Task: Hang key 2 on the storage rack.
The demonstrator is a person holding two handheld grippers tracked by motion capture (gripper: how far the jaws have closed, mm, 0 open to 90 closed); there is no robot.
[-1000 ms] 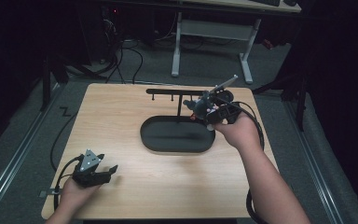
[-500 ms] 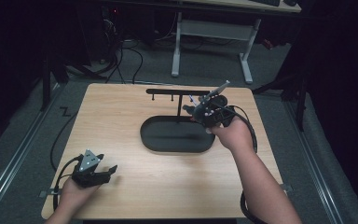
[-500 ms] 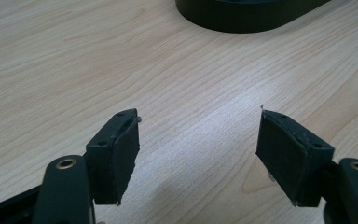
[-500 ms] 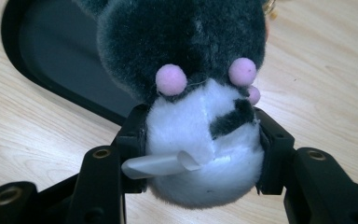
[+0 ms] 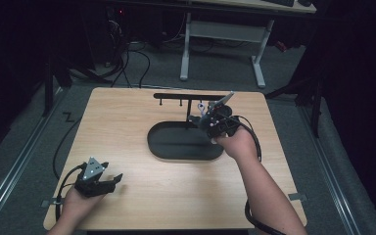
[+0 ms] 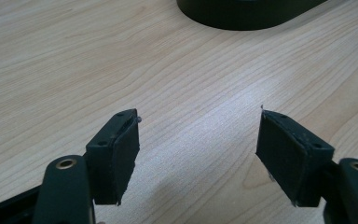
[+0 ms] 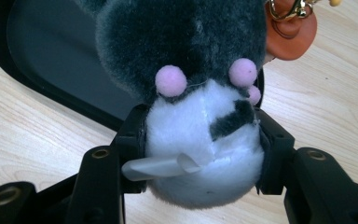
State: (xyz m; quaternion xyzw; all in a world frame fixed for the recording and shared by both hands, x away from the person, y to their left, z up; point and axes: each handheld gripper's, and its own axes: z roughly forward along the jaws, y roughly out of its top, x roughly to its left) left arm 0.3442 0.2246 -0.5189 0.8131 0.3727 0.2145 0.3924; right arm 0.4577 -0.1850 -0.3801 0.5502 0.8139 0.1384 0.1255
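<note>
Plush toy [image 7: 200, 121], grey and white with pink pom-poms, clamped between the right gripper [image 5: 214, 120] jaws, held above the black oval tray's [image 5: 166, 149] far-right edge. Orange tag with gold clasp [image 7: 291, 23] beyond the toy. Left gripper [image 5: 98, 180] near-left of tray, on the wooden table [image 5: 122, 122], jaws wide, holding nothing.

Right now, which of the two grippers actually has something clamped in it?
The right gripper, over the black tray: its jaws squeeze a grey and white plush toy. The left gripper is open over bare table.
</note>
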